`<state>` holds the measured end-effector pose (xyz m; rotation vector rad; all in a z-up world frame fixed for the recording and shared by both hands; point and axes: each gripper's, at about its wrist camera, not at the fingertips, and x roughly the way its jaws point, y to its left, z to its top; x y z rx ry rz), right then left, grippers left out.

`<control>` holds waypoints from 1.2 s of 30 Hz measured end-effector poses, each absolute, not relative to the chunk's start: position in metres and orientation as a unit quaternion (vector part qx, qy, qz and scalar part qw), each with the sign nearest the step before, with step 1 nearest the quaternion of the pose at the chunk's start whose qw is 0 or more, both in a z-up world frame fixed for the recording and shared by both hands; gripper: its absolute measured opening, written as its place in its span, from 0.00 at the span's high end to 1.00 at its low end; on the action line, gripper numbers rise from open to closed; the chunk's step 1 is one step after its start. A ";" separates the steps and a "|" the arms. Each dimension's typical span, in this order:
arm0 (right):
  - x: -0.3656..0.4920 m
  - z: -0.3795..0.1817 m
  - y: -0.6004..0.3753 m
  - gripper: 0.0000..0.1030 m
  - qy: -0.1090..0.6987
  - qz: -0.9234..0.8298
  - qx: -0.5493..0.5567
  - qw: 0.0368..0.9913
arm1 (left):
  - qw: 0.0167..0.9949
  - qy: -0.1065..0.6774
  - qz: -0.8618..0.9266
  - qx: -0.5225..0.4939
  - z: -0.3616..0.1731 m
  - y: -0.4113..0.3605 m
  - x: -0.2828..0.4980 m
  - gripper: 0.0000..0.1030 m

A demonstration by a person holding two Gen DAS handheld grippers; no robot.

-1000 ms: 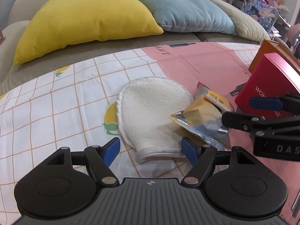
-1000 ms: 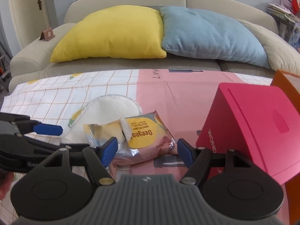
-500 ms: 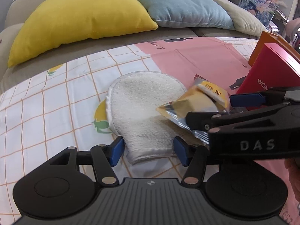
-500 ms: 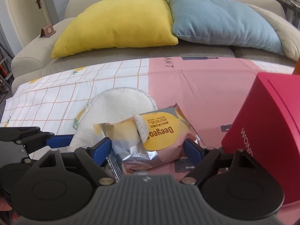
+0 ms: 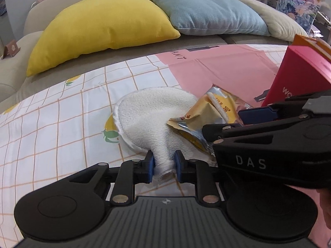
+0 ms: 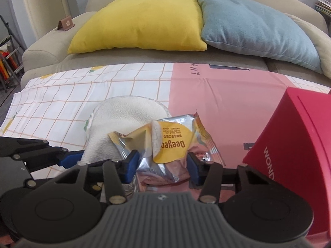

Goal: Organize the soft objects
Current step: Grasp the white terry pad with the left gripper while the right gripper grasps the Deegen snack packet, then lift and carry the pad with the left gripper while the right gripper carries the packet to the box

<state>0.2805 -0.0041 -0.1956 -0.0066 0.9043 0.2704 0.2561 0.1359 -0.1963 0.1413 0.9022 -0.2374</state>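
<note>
A cream terry mitt (image 5: 151, 113) lies on the checked tablecloth; it also shows in the right wrist view (image 6: 124, 113). My left gripper (image 5: 163, 163) is shut on the mitt's cuff, which bunches between the blue pads. A yellow and silver snack packet (image 6: 169, 144) lies partly on the mitt and shows in the left wrist view (image 5: 206, 115) too. My right gripper (image 6: 162, 164) straddles the packet, its pads against both crumpled sides, not fully closed.
A red box (image 6: 300, 161) stands close on the right, with an orange box (image 5: 310, 41) behind it. A sofa with a yellow cushion (image 6: 140, 22) and a blue cushion (image 6: 254, 24) runs along the table's far edge. The cloth is half pink (image 6: 217, 95).
My left gripper has closed from wide open onto the mitt's cuff. My right gripper has moved forward over the packet and narrowed around it.
</note>
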 end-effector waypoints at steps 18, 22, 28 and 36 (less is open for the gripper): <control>0.160 -0.170 -0.072 1.00 0.464 0.243 -0.109 0.845 | 0.877 0.477 -0.051 -0.029 -0.163 0.118 0.125 0.80; 0.126 -0.168 -0.100 1.00 0.459 0.224 -0.134 0.849 | 0.873 0.481 -0.077 -0.009 -0.158 0.094 0.097 0.80; 0.104 -0.157 -0.140 0.65 0.481 0.188 -0.063 0.854 | 0.871 0.486 -0.068 0.001 -0.154 0.076 0.076 0.79; 0.135 -0.177 -0.129 0.33 0.524 0.124 0.069 0.840 | 0.877 0.479 -0.037 0.013 -0.142 0.069 0.074 0.80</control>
